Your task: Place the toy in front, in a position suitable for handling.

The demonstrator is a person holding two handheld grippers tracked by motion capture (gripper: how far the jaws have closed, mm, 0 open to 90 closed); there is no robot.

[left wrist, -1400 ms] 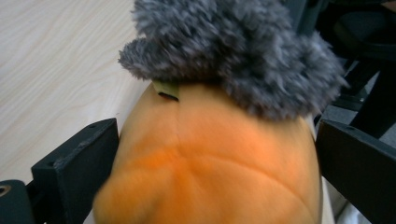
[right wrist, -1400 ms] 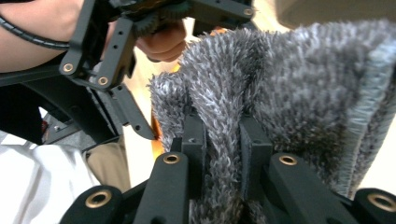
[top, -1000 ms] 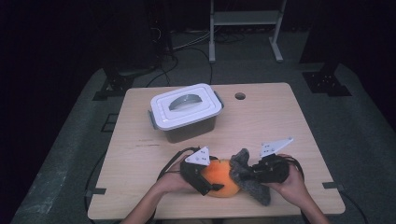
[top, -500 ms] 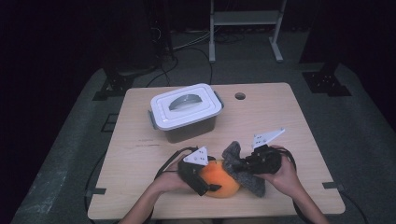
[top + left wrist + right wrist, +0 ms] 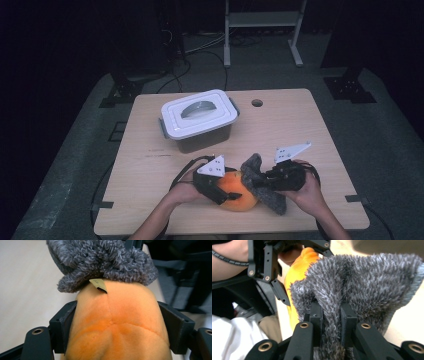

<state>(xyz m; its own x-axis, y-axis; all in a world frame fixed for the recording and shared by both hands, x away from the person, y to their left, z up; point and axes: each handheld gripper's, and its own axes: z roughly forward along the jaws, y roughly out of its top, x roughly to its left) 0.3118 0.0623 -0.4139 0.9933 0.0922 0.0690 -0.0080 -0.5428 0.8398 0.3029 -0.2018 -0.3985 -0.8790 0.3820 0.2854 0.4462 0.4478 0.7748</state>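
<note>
An orange plush ball [image 5: 239, 194] lies near the table's front edge, with a grey fuzzy fabric [image 5: 257, 176] over its right side. My left gripper [image 5: 226, 191] reaches it from the left. In the left gripper view its jaws have just been closing, and both pads press the orange plush [image 5: 117, 322] between them. The grey fabric [image 5: 105, 260] sits past the plush, with a small tan tag under its edge. My right gripper [image 5: 331, 315] is shut on a fold of the grey fabric [image 5: 362, 285], and it shows in the high view as the right gripper [image 5: 264, 182].
A grey box with a white clip-on lid [image 5: 199, 119] stands at the table's [image 5: 310, 135] middle left. A round hole [image 5: 257, 103] is near the far edge. A metal rack [image 5: 262, 30] stands on the floor behind the table.
The right gripper has shifted a little left and away from me with the grey fabric. The left hand has stayed at the orange plush.
</note>
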